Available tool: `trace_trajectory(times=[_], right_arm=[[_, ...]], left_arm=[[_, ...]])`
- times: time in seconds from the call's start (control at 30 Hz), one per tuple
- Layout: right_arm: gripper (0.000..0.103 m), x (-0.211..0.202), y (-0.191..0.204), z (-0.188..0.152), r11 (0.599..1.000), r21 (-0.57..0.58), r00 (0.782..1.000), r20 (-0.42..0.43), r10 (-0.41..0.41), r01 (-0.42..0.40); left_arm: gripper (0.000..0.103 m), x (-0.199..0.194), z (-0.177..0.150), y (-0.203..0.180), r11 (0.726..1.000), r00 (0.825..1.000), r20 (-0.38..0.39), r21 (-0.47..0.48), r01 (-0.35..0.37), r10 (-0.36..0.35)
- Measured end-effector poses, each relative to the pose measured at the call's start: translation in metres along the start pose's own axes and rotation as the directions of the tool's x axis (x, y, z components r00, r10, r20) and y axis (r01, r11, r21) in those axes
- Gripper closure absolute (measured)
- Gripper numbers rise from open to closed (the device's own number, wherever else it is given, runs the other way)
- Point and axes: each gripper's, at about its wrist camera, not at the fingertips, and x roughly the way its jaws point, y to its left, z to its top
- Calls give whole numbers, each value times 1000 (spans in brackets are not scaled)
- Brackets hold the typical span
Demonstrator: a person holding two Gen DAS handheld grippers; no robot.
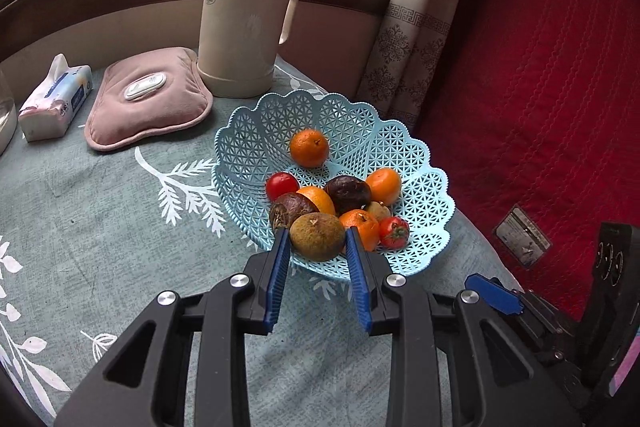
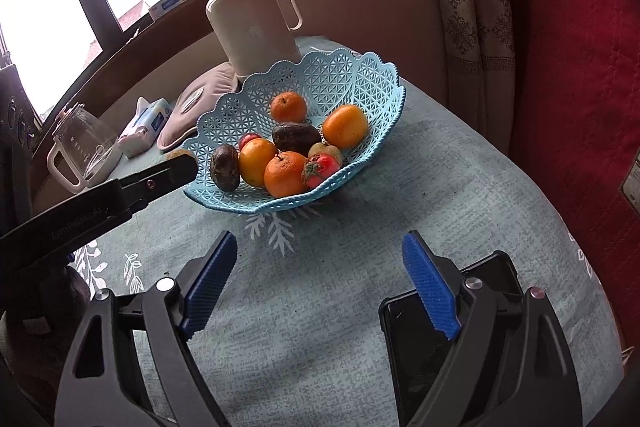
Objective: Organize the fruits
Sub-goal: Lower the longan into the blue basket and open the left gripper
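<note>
A light-blue lattice basket [image 1: 424, 163] [image 2: 360, 75] stands on the table and holds several fruits: oranges [image 1: 309, 147] [image 2: 285, 174], dark passion fruits [image 1: 347, 193] [image 2: 296, 137], small red tomatoes [image 1: 394, 231] [image 2: 320, 167]. My left gripper [image 1: 318, 233] is shut on a brown-green round fruit [image 1: 317, 237] at the basket's near-left rim. In the right wrist view the left gripper's arm [image 2: 120, 193] reaches the basket's left edge, the fruit mostly hidden. My right gripper [image 2: 320, 251] is open and empty above the cloth in front of the basket.
A cream thermos [image 1: 244, 15] [image 2: 252, 23] stands behind the basket. A pink hot-water pad [image 1: 148, 99], a tissue pack [image 1: 54, 103] and a glass jug [image 2: 82, 151] lie to the left. A black phone [image 2: 420, 339] lies under the right gripper. Red quilt [image 1: 540, 87] at right.
</note>
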Motion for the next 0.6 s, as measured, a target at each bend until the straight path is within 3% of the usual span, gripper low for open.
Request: trace_trajectory(times=[0.6], right_arm=[[16, 4, -1, 0, 1000, 15, 1000, -15, 0, 0]], left_arm=[[72, 20, 0, -5, 999, 999, -27, 37, 23, -22]])
